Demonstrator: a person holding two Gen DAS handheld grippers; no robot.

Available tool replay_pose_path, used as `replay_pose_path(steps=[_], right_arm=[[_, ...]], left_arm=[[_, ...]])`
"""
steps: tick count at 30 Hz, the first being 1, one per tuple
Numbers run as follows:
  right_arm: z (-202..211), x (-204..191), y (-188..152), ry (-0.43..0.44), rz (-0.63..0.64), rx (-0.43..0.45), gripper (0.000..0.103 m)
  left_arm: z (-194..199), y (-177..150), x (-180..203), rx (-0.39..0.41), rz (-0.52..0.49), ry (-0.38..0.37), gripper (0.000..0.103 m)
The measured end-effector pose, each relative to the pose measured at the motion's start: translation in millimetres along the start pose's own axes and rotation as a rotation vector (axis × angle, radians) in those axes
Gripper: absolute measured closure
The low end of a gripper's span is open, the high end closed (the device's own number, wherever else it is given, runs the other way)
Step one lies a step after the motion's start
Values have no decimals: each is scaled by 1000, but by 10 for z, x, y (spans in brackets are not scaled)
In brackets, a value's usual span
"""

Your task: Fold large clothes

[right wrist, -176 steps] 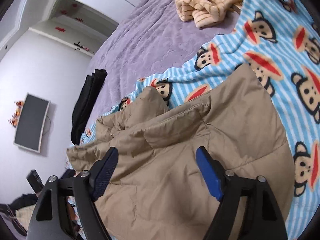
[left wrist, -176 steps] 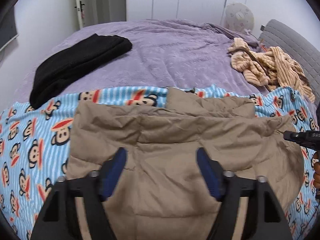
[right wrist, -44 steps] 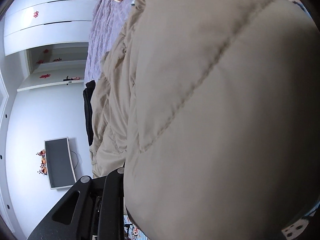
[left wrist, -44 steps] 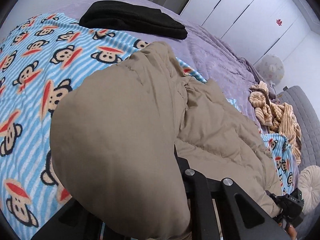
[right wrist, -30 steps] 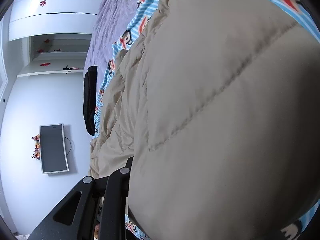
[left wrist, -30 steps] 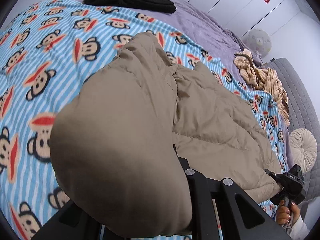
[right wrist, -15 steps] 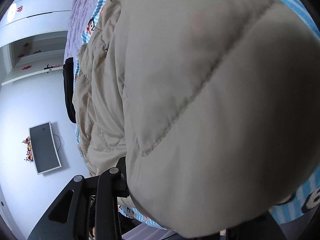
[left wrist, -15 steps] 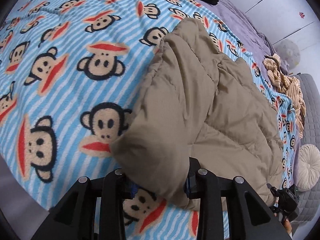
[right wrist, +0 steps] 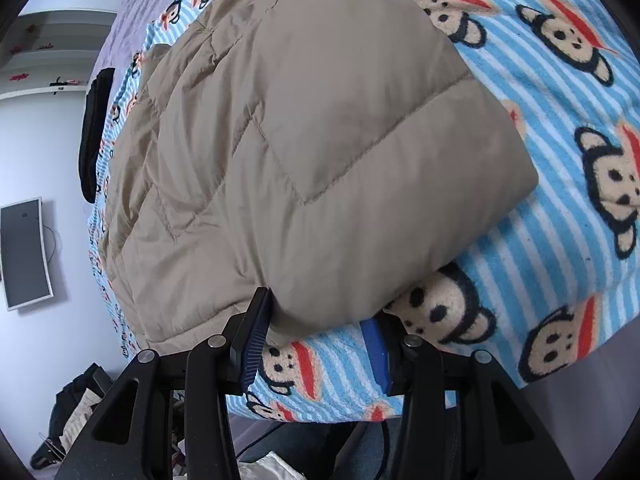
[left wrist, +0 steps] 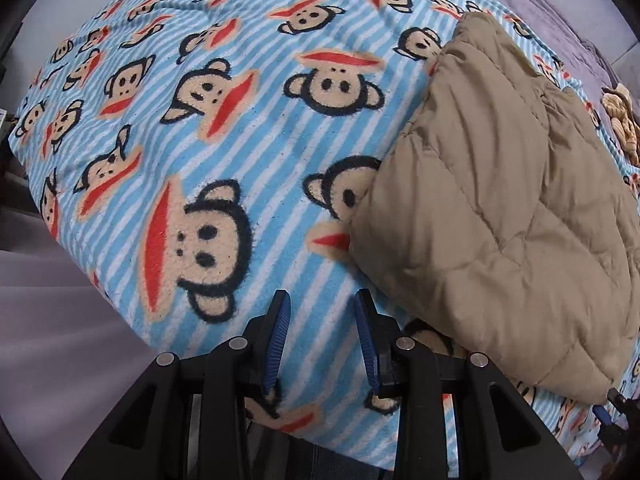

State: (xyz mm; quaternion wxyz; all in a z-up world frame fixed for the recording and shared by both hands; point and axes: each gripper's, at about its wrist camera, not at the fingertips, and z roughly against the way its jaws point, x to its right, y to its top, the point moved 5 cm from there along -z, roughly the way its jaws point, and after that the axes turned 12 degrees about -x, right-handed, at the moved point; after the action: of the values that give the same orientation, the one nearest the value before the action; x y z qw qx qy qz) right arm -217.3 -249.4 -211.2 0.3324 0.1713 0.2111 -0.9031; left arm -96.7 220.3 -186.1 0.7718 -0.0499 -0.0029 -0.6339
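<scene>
Letting go is what marks this moment: the tan quilted jacket [left wrist: 508, 216], which a second ago bulged up in front of both cameras, now lies doubled over on the monkey-print blanket [left wrist: 224, 80] near the edge of the bed. The left gripper [left wrist: 320, 340] hangs above bare blanket just beside the jacket's left edge, its blue pads spread a little way with nothing between them; they parted within the last second and the fabric has dropped clear. The right gripper [right wrist: 316, 340] has just been opening too: its jaws stand apart, the rounded fold of the jacket bulging over the gap and brushing the left pad, but nothing looks pinched. A folded black garment [right wrist: 94, 132] lies farther up the bed. Judging from how the jacket lies, one fold has been laid and released, so the bundle is thicker and shorter. It looks puffy and likely to spring open, so a further fold or some pressing flat probably remains.
</scene>
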Motion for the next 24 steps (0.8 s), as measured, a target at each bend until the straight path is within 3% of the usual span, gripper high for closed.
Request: replay_pose_path(steps=[9,11,12,13,14,15,24], right_arm=[[189,-59,-404,-93,131,-23,54],[199,-165,-413,-103,167,-19,44],[208,-215,-416,-110,189,-14,41],[212,-251,-418,-118,210,-12,40],[206,-311,-421,-124,228,-11,40],[213,-350,-432,-126,246,-9,40],[109,-581,-549,-137,297,6,33]], left_arm=[[610,-259,429,77,-174,8,68],[698,-286,530,88,-183,5,67],[725,-300,585,90,-183,0,58],[749,-326,617,90,-182,-1,41],[787,-345,631,101,-177,11,7],[845,-378,630,124,-175,30,1],[1017,-356,749,130,-237,81,1]])
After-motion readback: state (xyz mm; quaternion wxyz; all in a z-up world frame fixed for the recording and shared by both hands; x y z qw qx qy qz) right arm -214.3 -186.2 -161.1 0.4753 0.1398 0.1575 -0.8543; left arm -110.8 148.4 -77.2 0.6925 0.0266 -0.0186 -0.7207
